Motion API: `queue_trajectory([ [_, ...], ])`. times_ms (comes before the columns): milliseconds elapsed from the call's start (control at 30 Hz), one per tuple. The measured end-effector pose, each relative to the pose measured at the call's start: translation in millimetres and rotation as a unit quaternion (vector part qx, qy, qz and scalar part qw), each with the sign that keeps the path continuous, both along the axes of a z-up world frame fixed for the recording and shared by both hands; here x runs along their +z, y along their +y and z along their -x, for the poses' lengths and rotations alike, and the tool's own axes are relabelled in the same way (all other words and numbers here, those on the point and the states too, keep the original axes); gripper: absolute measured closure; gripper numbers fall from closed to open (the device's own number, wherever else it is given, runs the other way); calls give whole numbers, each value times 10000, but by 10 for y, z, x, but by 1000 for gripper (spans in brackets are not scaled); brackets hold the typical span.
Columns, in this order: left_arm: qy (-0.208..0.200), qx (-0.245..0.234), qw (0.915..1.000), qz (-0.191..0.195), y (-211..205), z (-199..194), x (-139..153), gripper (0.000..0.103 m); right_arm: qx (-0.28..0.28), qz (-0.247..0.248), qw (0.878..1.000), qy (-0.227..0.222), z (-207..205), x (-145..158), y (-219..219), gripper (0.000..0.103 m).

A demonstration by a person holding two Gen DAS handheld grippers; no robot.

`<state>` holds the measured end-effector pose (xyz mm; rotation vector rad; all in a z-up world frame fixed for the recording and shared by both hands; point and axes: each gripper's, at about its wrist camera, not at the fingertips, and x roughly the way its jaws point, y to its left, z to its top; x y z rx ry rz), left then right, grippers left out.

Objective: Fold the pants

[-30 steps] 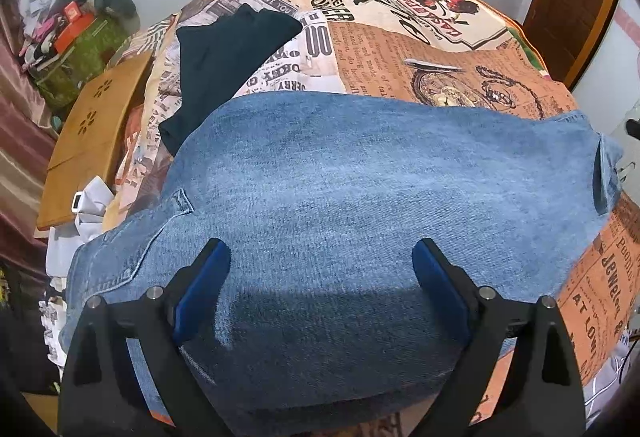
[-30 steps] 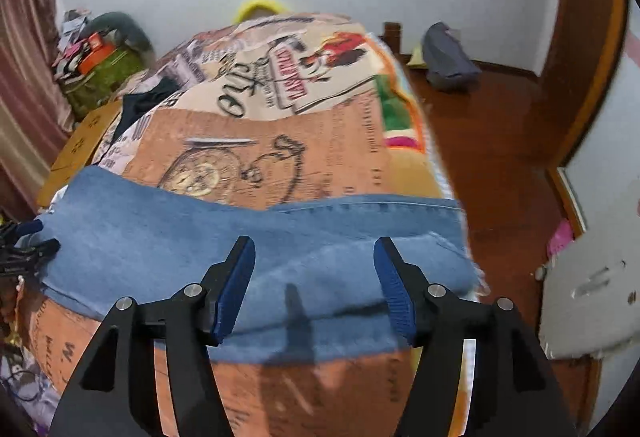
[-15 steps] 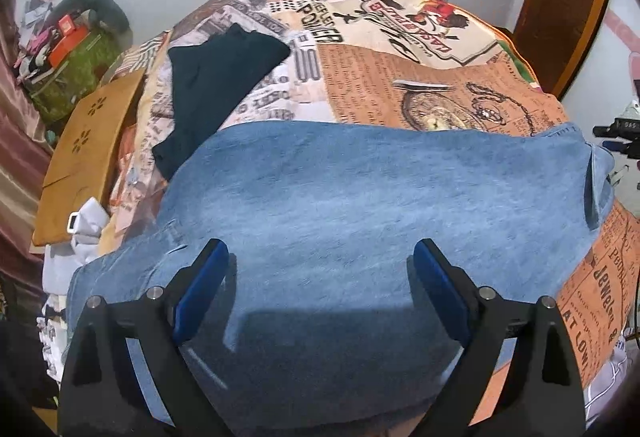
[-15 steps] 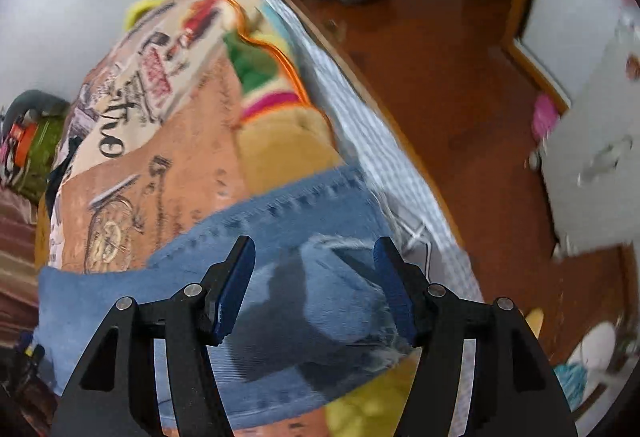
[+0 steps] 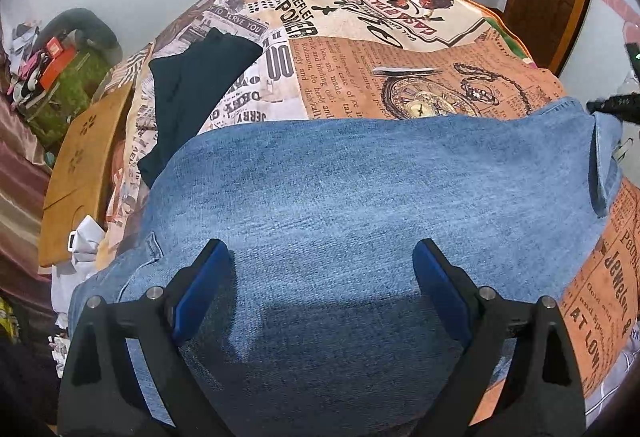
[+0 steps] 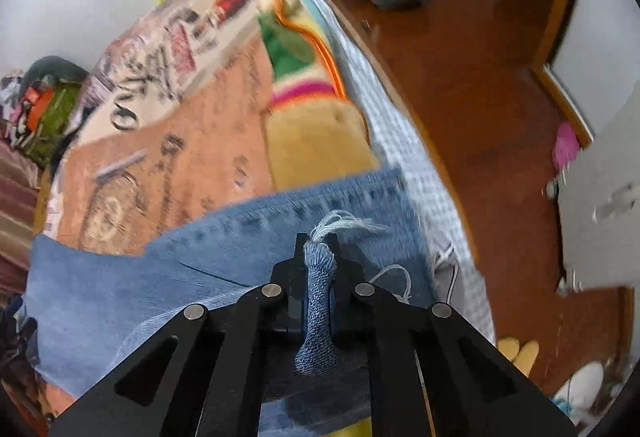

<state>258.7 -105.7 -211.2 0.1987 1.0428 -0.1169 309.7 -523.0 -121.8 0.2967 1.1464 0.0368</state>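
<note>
Bedspread (image 5: 400, 77) underneath; my right gripper (image 6: 318, 249) is pinching the jeans (image 5: 360, 205) frayed hem, heavy floppy denim, left gripper (image 5: 320, 277) hanging wide open.

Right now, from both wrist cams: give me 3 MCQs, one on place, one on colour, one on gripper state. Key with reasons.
1. Where do the jeans lie?
A. on the printed bedspread
B. on the wooden floor
C. in a basket

2. What colour is the garment beyond the jeans' left end?
A. white
B. red
C. very dark, near black

3. How does the right gripper stand?
A. open above the denim
B. shut on a bunched frayed hem
C. out of view

Key: A, the denim spreads across the bedspread; C, it looks near black against the newsprint pattern; B, denim is pinched between its fingers, while the left gripper is open.
</note>
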Motion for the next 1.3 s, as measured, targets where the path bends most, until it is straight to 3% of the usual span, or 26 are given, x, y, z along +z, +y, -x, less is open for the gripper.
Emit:
queue_trajectory([
  [233, 12, 26, 9999, -112, -73, 16, 17, 9, 4, 271, 9932, -1133, -58, 780, -76, 98],
  [433, -9, 11, 9999, -134, -114, 64, 42, 9, 107, 589, 9880, -1426, 47, 936, -60, 98],
  [567, 62, 40, 9999, -75, -106, 71, 27, 9, -553, 1066, 9838, -1332, 180, 849, -322, 98],
  [633, 70, 27, 9999, -70, -114, 80, 28, 9, -812, 785, 9870, -1145, 238, 799, -521, 96],
  [733, 67, 0, 10000, -62, -122, 94, 26, 9, -733, 584, 9902, -1036, 304, 798, -552, 96],
  [867, 104, 30, 9999, 42, -134, 98, 14, 9, -295, 259, 9952, -892, 299, 769, -311, 95],
  [1000, 172, 59, 9996, 206, -159, 128, -2, 9, 378, -8, 9976, -583, 206, 558, 184, 72],
  [1100, 173, -6, 9996, 224, -200, 180, -3, 9, 957, -14, 9951, -261, 155, 305, 632, 69],
  [1200, 153, -66, 9997, 191, -233, 235, -2, 8, 1513, 311, 9880, 95, 131, 43, 1032, 69],
  [1300, 112, -159, 9997, 148, -260, 312, 11, 8, 2041, 1107, 9722, 308, 246, -165, 1289, 69],
])
